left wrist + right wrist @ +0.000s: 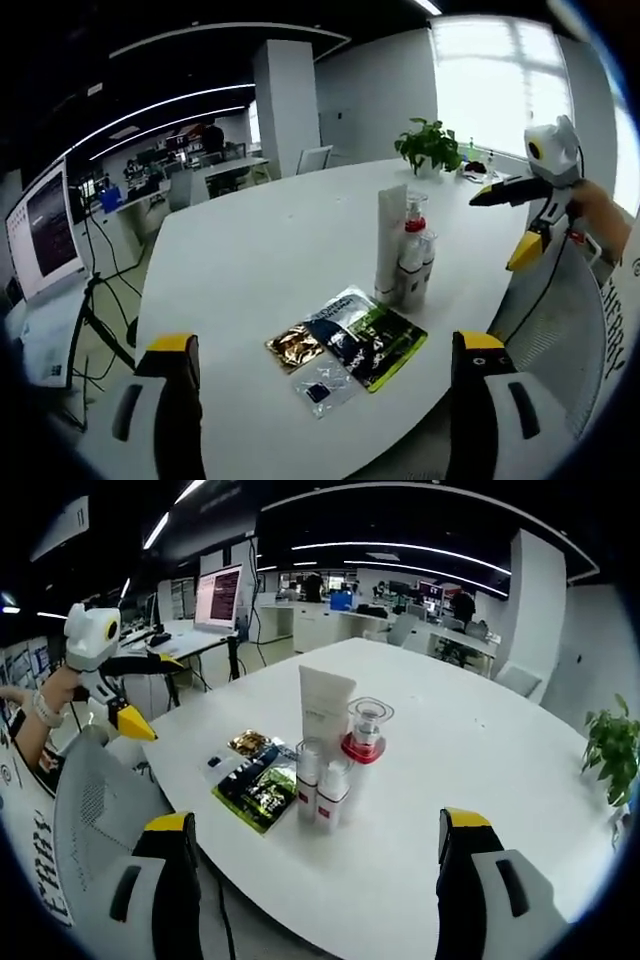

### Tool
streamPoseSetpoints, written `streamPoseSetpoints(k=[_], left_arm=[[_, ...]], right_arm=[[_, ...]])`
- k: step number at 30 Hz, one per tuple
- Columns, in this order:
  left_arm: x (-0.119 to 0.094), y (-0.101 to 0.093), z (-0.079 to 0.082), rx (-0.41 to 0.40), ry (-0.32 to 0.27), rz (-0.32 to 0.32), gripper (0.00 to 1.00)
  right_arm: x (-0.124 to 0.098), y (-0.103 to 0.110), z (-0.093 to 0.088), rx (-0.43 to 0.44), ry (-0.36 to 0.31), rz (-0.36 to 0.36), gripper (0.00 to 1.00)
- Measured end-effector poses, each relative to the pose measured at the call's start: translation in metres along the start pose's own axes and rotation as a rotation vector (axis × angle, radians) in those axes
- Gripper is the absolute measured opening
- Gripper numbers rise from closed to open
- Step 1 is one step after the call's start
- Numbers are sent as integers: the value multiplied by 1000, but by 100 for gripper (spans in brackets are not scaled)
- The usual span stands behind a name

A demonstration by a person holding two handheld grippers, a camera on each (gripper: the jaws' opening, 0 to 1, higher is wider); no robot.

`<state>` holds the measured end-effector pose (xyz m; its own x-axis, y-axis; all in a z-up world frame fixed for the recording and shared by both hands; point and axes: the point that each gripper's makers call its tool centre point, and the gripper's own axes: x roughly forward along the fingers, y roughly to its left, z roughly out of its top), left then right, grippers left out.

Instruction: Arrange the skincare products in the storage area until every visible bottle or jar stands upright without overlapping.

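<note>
Ahead of both hand-held grippers, on the round white worktop [260, 250], the skincare products stand in one tight cluster: a tall white tube [325, 712], a pump bottle with a red collar [366, 732] and two small bottles [320, 788] just in front of it, all upright as far as can be seen. Flat sachets [350, 345] lie on the near side of the cluster, the dark and green ones overlapping; judged from this, the bottles meet the upright condition, while their close packing and the overlapped sachets may still need spreading. The left hand-held gripper [325, 400] has its jaws well apart and empty, short of the worktop's near edge; the right hand-held gripper [315, 880] likewise stands apart and holds nothing. The right gripper view separates the two small bottles and the clear pump cap; the left gripper view shows them merged behind the tube, but reveals a potted plant [430, 145] beyond.
</note>
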<state>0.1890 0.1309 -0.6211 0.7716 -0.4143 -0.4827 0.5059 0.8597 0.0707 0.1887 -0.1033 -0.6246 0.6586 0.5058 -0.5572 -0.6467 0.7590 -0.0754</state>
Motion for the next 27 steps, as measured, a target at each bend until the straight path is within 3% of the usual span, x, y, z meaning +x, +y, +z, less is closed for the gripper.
streamPoseSetpoints(k=[14, 27], left_arm=[[3, -3, 3, -18, -14, -27, 99], [9, -4, 0, -24, -11, -27, 99]], right_arm=[[7, 7, 3, -16, -17, 27, 100], [9, 7, -3, -9, 12, 34, 100]])
